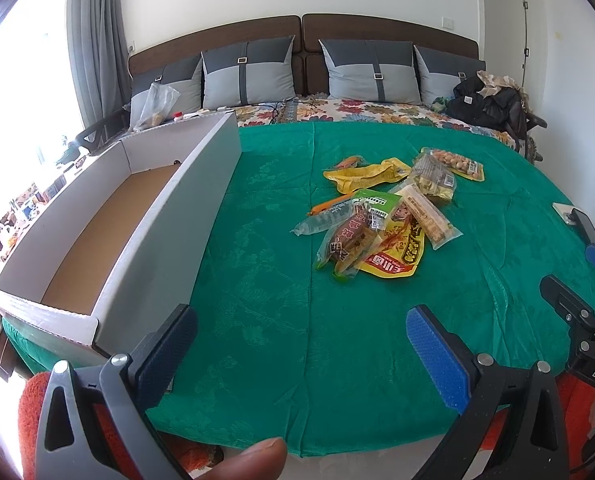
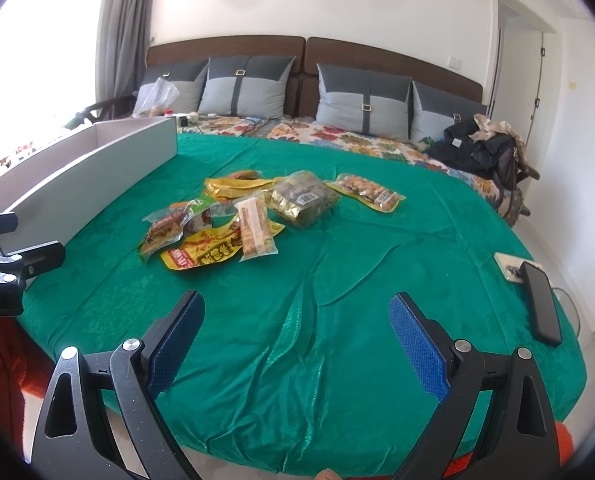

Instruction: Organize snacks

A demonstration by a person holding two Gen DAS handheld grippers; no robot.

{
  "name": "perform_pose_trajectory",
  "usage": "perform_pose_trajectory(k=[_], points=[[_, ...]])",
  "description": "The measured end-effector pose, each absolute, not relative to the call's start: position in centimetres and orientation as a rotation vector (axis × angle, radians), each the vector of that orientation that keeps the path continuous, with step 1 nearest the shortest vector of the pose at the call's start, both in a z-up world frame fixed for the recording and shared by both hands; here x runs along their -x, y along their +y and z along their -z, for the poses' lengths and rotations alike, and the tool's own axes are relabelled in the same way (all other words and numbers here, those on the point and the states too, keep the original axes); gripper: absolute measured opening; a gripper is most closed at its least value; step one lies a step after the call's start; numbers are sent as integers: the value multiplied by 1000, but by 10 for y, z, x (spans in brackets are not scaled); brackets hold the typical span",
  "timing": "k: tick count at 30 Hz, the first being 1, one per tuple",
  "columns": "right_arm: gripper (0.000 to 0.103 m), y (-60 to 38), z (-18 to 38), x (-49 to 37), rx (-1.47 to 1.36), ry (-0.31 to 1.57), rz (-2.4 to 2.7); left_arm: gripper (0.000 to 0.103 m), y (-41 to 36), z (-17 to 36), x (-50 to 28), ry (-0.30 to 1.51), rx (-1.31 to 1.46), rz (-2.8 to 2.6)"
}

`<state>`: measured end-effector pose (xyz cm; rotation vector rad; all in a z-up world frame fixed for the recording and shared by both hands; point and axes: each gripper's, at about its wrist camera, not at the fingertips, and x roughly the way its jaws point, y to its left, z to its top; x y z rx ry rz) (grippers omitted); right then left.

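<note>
Both grippers hover over the near edge of the green cloth (image 2: 337,280), the left gripper (image 1: 301,356) and right gripper (image 2: 297,344) each with jaws spread wide and empty. The snack packets (image 1: 385,208) lie heaped mid-cloth — bare cloth all around them. The long open box (image 1: 109,216) sits at the left edge; a phone (image 2: 541,304) rests near the right edge.

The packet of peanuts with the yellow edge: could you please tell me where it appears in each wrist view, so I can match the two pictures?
Left wrist view: the packet of peanuts lies right of centre, at the far right end of the snack pile.
Right wrist view: the same packet lies just right of centre, again at the pile's far right end.
Shared landmark: the white cardboard box on the green cloth, left of the pile.
</note>
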<state>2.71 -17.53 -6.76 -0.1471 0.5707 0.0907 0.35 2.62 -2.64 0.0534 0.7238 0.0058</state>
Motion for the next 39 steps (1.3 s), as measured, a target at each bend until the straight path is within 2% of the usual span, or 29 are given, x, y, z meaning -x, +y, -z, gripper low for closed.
perform_pose_trajectory(k=[25,39], points=[[95,-183,70,-30,106,580,-92,103,22,34,-8,759,-64,3],[95,-186,72,-34,69,589,-99,103,30,55,-17,879,6,30]])
